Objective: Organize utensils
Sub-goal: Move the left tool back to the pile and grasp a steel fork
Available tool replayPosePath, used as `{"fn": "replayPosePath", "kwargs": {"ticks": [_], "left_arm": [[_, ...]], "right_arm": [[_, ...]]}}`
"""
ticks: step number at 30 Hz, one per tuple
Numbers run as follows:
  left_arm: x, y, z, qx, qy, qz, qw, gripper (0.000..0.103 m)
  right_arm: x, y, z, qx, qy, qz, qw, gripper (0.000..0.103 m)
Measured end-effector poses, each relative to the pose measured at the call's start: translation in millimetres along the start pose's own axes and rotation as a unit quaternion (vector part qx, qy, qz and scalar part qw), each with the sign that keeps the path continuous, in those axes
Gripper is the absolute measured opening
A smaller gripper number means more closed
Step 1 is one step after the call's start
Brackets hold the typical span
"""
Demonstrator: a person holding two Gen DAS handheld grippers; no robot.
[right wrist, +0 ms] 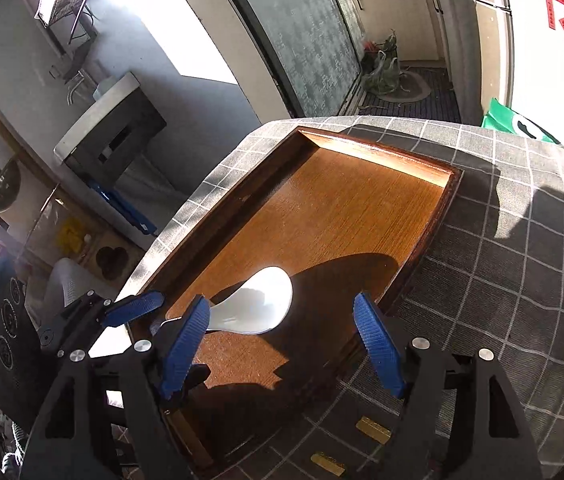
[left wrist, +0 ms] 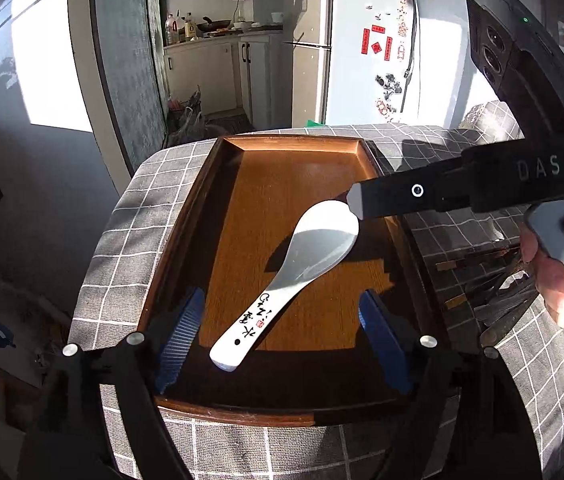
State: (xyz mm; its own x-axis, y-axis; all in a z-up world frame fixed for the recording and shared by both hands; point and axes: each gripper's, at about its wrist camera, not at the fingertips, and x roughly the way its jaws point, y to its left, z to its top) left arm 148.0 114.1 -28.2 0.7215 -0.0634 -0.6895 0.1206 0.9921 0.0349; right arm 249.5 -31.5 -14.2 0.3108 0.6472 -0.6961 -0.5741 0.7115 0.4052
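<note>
A white spoon (left wrist: 301,276) (black characters on its handle) lies inside the wooden tray (left wrist: 218,184). The left gripper (left wrist: 282,340) stands wide apart, empty, its fingers either side of the handle. The right gripper (right wrist: 282,344) gapes too, holding nothing.

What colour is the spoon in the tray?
White spoon with black writing on its handle; clearest in the left wrist view.

Table (left wrist: 122,240) (checked cloth) bears tray (left wrist: 186,240).

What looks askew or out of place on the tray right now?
Only the white ceramic spoon lies in the wooden tray, diagonal to its sides. Dark chopsticks sit jumbled outside it on the checked cloth. Nothing spilled or broken.
</note>
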Motion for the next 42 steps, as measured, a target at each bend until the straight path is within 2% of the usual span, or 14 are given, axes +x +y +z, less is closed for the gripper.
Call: {"fn": "replayPosePath", "kwargs": {"ticks": [4, 11, 16, 18, 19, 20, 22, 24, 30, 34, 37, 40, 42], "left_arm": [[-19.0, -18.8, -0.2, 0.038, -0.016, 0.002, 0.9992, 0.092], [-38.0, -75.7, -4.4, 0.099, -0.04, -0.076, 0.9914, 0.093], [-34.4, -125.1, -12.6, 0.15, -0.032, -0.116, 0.9814, 0.093], [-30.9, -141.7, -16.6, 0.165, -0.026, -0.125, 0.9781, 0.093], [-28.5, -149.6, -17.8, 0.17, -0.023, -0.129, 0.9767, 0.092], [-26.4, -156.6, -19.4, 0.174, -0.02, -0.136, 0.9751, 0.092], [-23.2, -168.3, -22.8, 0.183, -0.014, -0.148, 0.9718, 0.091], [-19.7, -176.7, -26.7, 0.191, -0.01, -0.156, 0.9691, 0.091], [-8.9, -185.7, -27.4, 0.193, 0.0, -0.162, 0.9678, 0.09], [-4.1, -184.6, -26.5, 0.187, 0.005, -0.164, 0.9686, 0.09], [-2.8, -187.0, -28.4, 0.189, 0.007, -0.165, 0.9682, 0.09], [-1.6, -188.2, -27.7, 0.191, 0.009, -0.169, 0.967, 0.09], [-2.1, -188.1, -27.2, 0.191, 0.007, -0.17, 0.9668, 0.09]], "right_arm": [[-52.6, -18.1, -7.4, 0.014, -0.032, -0.01, 0.999, 0.084], [-149.2, -65.6, -62.5, 0.038, -0.078, -0.065, 0.994, 0.084], [-178.3, -102.1, -112.3, 0.08, -0.078, -0.092, 0.99, 0.084], [-178.4, -110.9, -127.4, 0.085, -0.067, -0.11, 0.988, 0.07], [-177.7, -115.3, -133.8, 0.092, -0.064, -0.113, 0.987, 0.059], [-175.8, -119.7, -138.7, 0.101, -0.058, -0.104, 0.988, 0.046], [-170.5, -127.3, -150.1, 0.119, -0.048, -0.076, 0.989, 0.037], [-167.1, -132.6, -157.1, 0.132, -0.042, -0.065, 0.988, 0.036], [-164.1, -132.2, -162.2, 0.13, -0.036, -0.07, 0.988, 0.035], [-159.8, -128.9, -162.0, 0.117, -0.029, -0.08, 0.989, 0.027], [-155.8, -126.3, -160.4, 0.11, -0.023, -0.092, 0.989, 0.026], [-153.0, -122.4, -160.0, 0.088, -0.02, -0.124, 0.988, 0.007], [-154.8, -117.8, -160.3, 0.073, -0.023, -0.138, 0.987, 0.006]]}}
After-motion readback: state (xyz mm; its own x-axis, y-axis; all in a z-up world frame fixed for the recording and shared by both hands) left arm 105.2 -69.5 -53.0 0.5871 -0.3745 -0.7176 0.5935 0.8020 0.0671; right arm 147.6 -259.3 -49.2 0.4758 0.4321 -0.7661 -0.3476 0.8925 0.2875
